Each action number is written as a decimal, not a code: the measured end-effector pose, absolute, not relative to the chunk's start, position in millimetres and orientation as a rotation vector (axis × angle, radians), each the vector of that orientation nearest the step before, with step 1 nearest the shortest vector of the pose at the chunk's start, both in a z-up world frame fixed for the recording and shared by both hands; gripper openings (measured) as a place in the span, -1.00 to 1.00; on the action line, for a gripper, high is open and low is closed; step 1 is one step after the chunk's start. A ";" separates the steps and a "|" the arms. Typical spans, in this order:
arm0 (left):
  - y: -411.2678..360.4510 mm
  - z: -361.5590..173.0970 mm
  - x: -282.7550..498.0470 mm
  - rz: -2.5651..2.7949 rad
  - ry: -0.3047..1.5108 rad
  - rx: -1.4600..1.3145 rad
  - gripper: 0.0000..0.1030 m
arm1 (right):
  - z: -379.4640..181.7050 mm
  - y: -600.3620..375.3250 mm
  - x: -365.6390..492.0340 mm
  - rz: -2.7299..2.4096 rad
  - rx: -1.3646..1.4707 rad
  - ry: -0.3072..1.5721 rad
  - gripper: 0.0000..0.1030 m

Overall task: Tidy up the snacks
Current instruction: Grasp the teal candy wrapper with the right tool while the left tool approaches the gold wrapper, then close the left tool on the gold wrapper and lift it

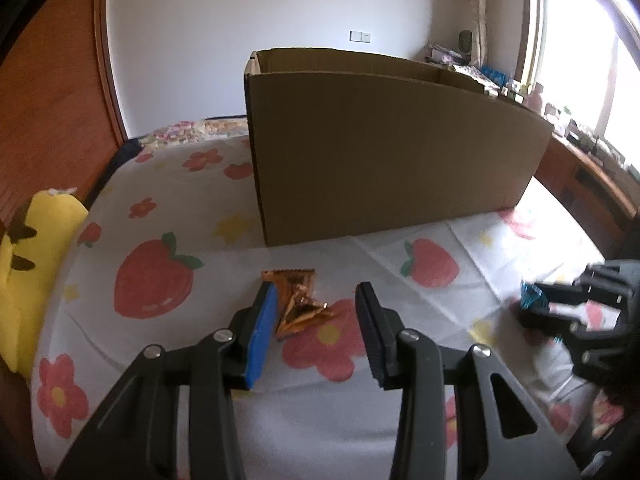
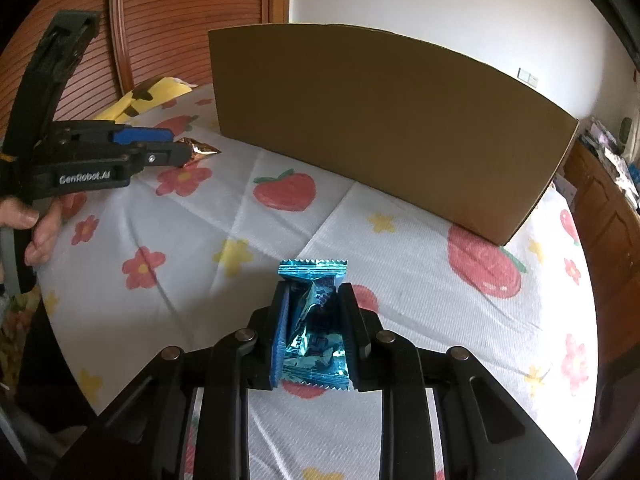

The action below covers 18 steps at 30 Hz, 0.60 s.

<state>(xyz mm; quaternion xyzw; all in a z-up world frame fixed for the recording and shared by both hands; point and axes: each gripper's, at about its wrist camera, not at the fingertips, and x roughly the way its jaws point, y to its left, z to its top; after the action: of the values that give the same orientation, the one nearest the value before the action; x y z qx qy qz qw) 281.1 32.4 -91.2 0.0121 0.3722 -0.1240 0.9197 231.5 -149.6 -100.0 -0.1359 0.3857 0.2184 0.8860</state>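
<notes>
right gripper (image 2: pixel 313 320) pinches a blue snack packet (image 2: pixel 314 332), left gripper (image 1: pixel 316 316) gapes over a gold one (image 1: pixel 298 300); neither is in the cardboard box (image 2: pixel 380 128) behind yet

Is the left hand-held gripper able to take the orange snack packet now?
Probably yes: the left hand-held gripper is open around the orange snack packet, and nothing lies between them.

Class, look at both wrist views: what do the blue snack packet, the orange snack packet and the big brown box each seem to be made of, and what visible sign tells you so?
Blue snack packet: probably metallised foil film, glossy; it crinkles, glints, and has zigzag-cut ends.
Orange snack packet: likely the same shiny foil film, with sharp creases and bright reflections.
Brown box: corrugated cardboard, matte; plain tan faces and a thin layered edge at the open top.
</notes>
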 end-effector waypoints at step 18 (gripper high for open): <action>30.7 -110.3 309.9 -0.177 0.888 0.056 -0.23 | -99.0 -153.4 231.1 0.460 -0.257 0.796 -0.57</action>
<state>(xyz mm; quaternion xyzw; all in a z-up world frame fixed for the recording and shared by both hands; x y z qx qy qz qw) 309.9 30.7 -110.3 0.0273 0.4288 -0.0857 0.8989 231.1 -153.4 -99.0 -0.1236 0.3831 0.2215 0.8882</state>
